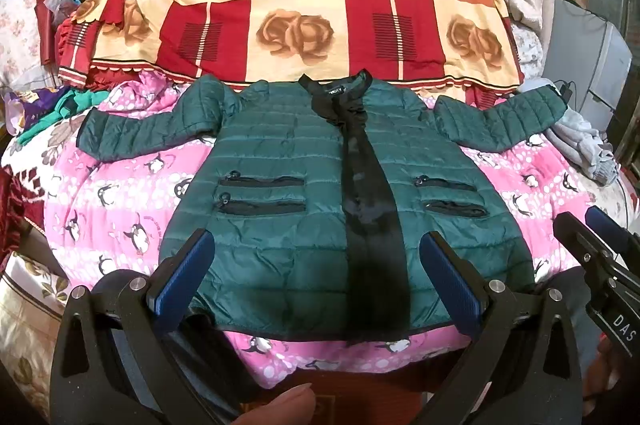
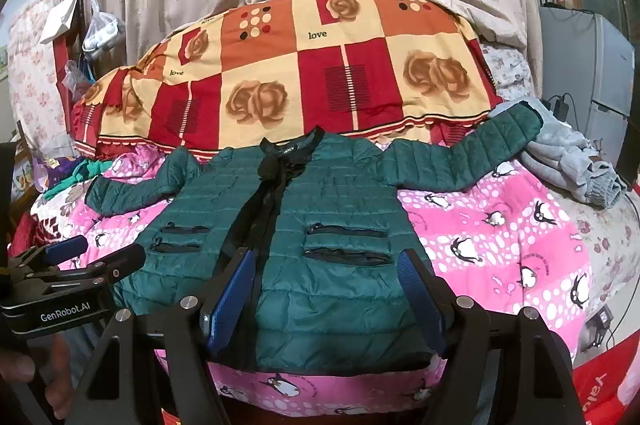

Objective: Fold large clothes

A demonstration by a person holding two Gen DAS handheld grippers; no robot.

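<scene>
left wrist view: green jacket [image 1: 304, 193] flat on pink blanket [image 1: 120, 209]; left gripper [image 1: 320, 289] and right gripper [image 2: 328, 301] both gape empty above its hem

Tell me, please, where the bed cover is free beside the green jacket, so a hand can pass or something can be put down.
Free pink penguin cover lies between the green jacket and the grey clothes, below the spread sleeve. A smaller free patch lies under the other sleeve. Behind the collar it is crowded: the patterned quilt begins there.
</scene>
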